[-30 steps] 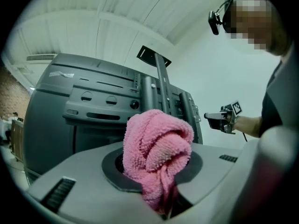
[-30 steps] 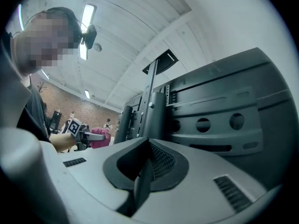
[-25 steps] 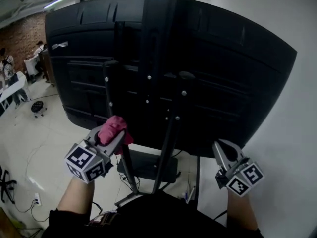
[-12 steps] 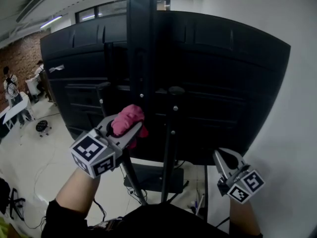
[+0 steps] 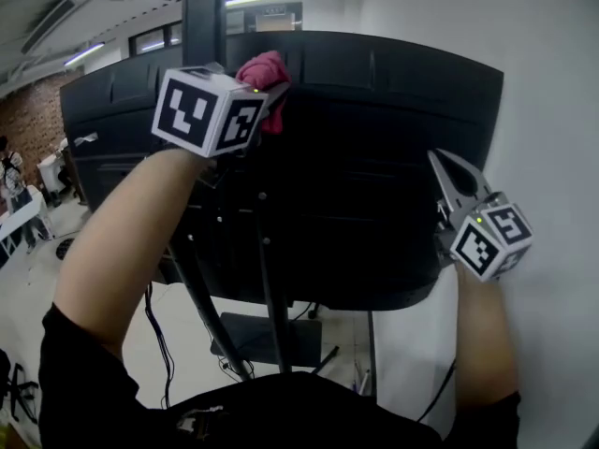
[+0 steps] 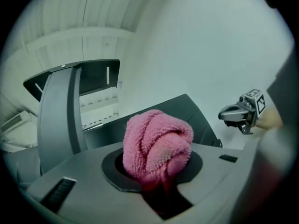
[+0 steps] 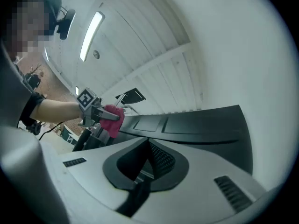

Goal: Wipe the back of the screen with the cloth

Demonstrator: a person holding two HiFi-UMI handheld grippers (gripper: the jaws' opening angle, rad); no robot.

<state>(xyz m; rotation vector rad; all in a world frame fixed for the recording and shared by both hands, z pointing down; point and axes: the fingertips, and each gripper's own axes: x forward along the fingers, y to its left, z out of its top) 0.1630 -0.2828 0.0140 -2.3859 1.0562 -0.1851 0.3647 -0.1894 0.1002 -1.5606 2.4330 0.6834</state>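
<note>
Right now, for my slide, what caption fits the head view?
Left tongs hold a pink cloth at the top of the black screen's back; empty right tongs hover by its right edge.

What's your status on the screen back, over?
Left gripper shut on pink cloth, at screen top edge. Right gripper shut, empty. Stand post beside cloth.

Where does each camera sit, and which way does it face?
Head view: on the person's head, facing the screen's back; both arms, left gripper with cloth, right gripper show.
Left gripper view: on the left gripper, facing over the screen's top toward the white wall; jaws grip the cloth.
Right gripper view: on the right gripper, facing left along the screen; jaws empty, left arm shows.
Shared: each gripper view catches the other gripper.
</note>
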